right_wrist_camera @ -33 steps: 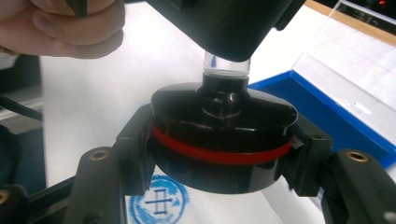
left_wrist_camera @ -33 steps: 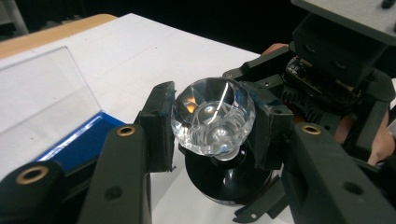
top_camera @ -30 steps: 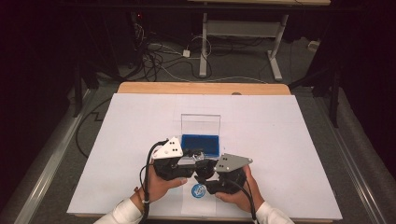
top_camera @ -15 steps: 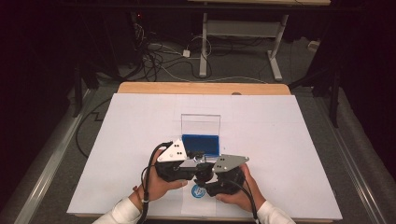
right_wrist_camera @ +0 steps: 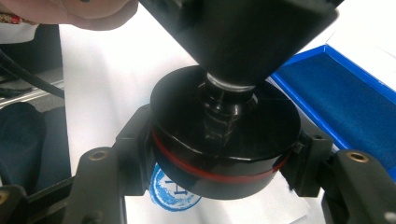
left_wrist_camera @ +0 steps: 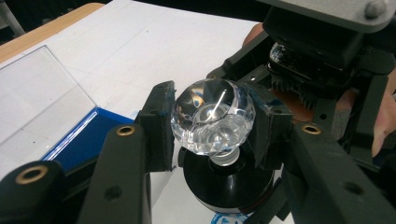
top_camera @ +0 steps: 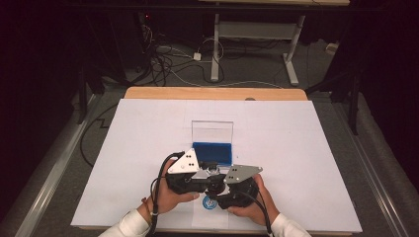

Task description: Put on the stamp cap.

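A stamp with a faceted clear knob and a round black base with a red band is held between both grippers near the table's front edge. My left gripper is shut on the knob, one pad on each side. My right gripper is shut on the black base. In the high view the two grippers meet nose to nose over the stamp. A round blue print shows on the paper just under the base's edge, with the base raised slightly above it.
An open case with a blue ink pad and an upright clear lid stands just behind the grippers. A large white sheet covers the table, whose wooden edge shows at the back. Cables lie on the floor beyond.
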{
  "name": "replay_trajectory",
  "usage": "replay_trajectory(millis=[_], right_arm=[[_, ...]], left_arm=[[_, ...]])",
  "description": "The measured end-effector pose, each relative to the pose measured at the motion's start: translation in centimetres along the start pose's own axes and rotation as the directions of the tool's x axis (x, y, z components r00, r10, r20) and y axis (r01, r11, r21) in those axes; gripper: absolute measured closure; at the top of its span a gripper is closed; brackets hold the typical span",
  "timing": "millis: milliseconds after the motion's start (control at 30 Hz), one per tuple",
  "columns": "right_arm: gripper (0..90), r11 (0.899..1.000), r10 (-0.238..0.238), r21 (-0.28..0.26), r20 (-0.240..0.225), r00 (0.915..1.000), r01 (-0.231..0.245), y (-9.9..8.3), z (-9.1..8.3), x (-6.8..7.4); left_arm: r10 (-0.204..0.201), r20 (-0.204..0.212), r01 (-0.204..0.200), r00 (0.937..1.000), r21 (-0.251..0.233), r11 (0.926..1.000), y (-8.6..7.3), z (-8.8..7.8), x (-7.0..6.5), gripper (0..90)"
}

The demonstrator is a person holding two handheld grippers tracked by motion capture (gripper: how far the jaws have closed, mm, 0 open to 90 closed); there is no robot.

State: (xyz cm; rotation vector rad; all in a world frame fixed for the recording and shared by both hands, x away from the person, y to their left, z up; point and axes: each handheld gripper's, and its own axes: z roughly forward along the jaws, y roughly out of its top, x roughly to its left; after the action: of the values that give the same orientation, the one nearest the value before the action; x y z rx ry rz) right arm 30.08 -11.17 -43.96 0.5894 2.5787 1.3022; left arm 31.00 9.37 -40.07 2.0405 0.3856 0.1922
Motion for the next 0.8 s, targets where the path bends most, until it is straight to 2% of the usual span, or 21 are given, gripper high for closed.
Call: replay_trajectory(millis=[300, 400, 433, 500, 600, 667, 800], right_arm=[[38.2, 1.0, -0.015, 0.0, 0.018, 0.9997, 0.015, 0.09, -0.08, 0.27], [38.2, 1.0, -0.019, 0.003, 0.028, 0.9994, 0.019, 0.14, -0.04, 0.34], [38.2, 1.0, -0.014, -0.003, 0.019, 0.9997, 0.014, 0.09, -0.04, 0.32], [38.2, 1.0, -0.026, 0.007, 0.026, 0.9993, 0.026, 0.05, 0.02, 0.38], [38.1, 1.0, -0.012, -0.002, 0.013, 0.9998, 0.012, -0.06, 0.26, 0.23], [38.0, 1.0, -0.003, -0.03, 0.019, 0.9998, 0.004, -0.14, 0.25, 0.12], [37.8, 0.999, -0.01, -0.045, 0.036, 0.9993, 0.012, -0.13, 0.2, 0.16]], left_arm=[[0.018, 0.006, -0.018, 0.9998, -0.011, 0.9998, 0.05, 0.05, -0.26, 55.0], [0.012, 0.012, -0.012, 0.9999, -0.016, 0.9998, -0.02, 0.08, -0.25, 54.9], [0.015, 0.013, -0.015, 0.9998, -0.012, 0.9998, -0.03, 0.12, -0.32, 54.9], [0.024, 0.007, -0.024, 0.9997, 0.003, 0.9997, 0.06, 0.15, -0.36, 54.9], [0.035, -0.012, -0.035, 0.9993, 0.015, 0.9993, 0.22, 0.12, -0.37, 54.9], [0.029, -0.02, -0.029, 0.9994, 0.013, 0.9995, 0.33, -0.03, -0.25, 54.9], [0.036, -0.042, -0.036, 0.9985, 0.015, 0.9992, 0.46, -0.27, -0.25, 55.0]])
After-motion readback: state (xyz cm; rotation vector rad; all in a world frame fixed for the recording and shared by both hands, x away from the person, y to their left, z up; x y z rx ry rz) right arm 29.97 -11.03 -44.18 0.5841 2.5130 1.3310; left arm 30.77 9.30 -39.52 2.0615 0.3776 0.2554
